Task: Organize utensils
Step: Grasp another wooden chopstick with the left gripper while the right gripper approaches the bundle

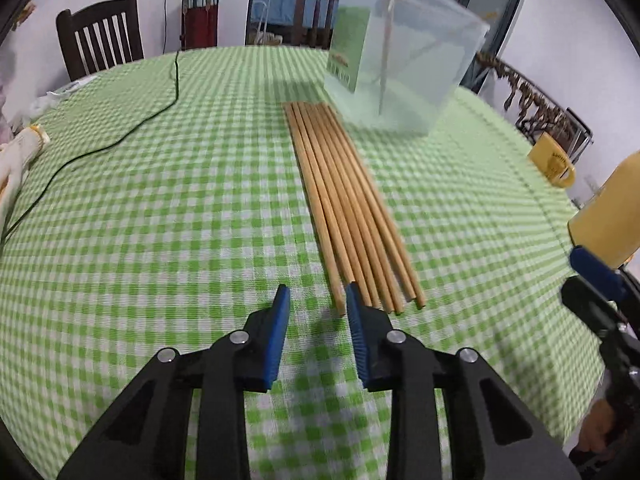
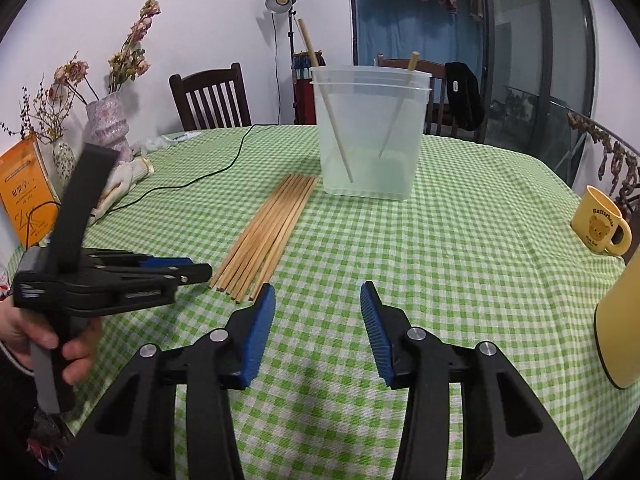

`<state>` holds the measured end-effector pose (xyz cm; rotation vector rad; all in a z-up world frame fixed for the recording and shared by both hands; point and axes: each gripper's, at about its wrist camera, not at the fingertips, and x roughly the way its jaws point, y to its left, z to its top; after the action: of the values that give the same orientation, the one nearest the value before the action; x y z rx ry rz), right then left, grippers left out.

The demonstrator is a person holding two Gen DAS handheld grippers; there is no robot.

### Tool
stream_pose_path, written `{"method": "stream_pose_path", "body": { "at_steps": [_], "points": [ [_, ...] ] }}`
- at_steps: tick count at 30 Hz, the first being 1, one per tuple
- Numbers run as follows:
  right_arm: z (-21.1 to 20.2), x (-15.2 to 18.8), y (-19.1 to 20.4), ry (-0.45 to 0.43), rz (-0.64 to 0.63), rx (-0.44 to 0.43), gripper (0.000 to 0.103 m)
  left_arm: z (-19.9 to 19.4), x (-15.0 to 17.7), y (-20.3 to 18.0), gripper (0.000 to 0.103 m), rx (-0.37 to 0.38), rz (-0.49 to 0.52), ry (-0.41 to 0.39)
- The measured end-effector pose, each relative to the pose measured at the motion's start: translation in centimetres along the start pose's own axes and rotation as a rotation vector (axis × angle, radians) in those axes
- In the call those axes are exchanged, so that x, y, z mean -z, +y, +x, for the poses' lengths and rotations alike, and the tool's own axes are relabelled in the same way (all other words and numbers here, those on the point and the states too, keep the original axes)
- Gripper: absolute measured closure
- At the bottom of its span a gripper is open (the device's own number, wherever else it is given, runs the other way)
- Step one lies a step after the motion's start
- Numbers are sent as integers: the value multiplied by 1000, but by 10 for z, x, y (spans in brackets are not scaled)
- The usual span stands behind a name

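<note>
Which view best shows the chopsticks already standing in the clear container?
The right wrist view: the clear container is sharp and upright, with two chopsticks leaning inside. In the left wrist view the container is blurred, and only one stick is clearly visible.

left gripper point(image 1: 316, 300) low over the table, jaws apart w/ a moderate gap, nothing between the blue pads point(image 1: 280, 328), pointing fwd. in the right wrist view it shows side-on at left, held in a bare hand point(image 2: 48, 340) wrapped round the grip. right gripper point(image 2: 318, 300) level, jaws spread wider, empty, sitting to the right of the left one.
</note>
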<state>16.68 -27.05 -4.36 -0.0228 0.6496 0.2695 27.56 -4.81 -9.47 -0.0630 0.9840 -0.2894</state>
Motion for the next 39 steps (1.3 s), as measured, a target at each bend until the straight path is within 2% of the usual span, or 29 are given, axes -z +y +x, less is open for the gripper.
{"method": "stream_pose_path", "body": {
  "at_steps": [4,5,14,15,16,19,21,25,27,31,34,37,39],
  "points": [
    [-2,3,-9,-3,21,9,59,9,-6,-9,79,-26,30,3],
    [-2,4,-11,-3,30,11,59,11,-7,-12,84,-54,53,4],
    [-5,6,-14,-14,44,0,59,19,-17,-19,86,-106,100,29],
    [-6,7,-13,-17,44,-1,59,20,-18,-21,100,-114,106,29],
    [-9,7,-11,-23,41,-5,59,21,-18,-21,99,-123,111,28],
    [-15,8,-11,-39,29,-4,59,14,-12,-13,100,-105,74,9],
    [-18,9,-14,-44,29,2,59,1,-5,-8,100,-55,85,-24],
    [-15,8,-20,-40,43,2,59,-30,9,10,101,-18,106,-75],
    [-12,5,-17,-34,50,-33,59,-42,14,19,101,-3,101,-84],
    [2,-6,-2,-10,60,-174,59,-52,24,30,101,-7,71,-87],
    [30,-27,20,30,-13,-223,59,-45,32,41,101,-24,37,-59],
    [60,-49,33,89,-25,-285,59,-42,37,49,101,-29,24,-53],
    [85,-66,43,144,-33,-306,64,-41,35,51,101,-32,24,-56]
  ]
}}
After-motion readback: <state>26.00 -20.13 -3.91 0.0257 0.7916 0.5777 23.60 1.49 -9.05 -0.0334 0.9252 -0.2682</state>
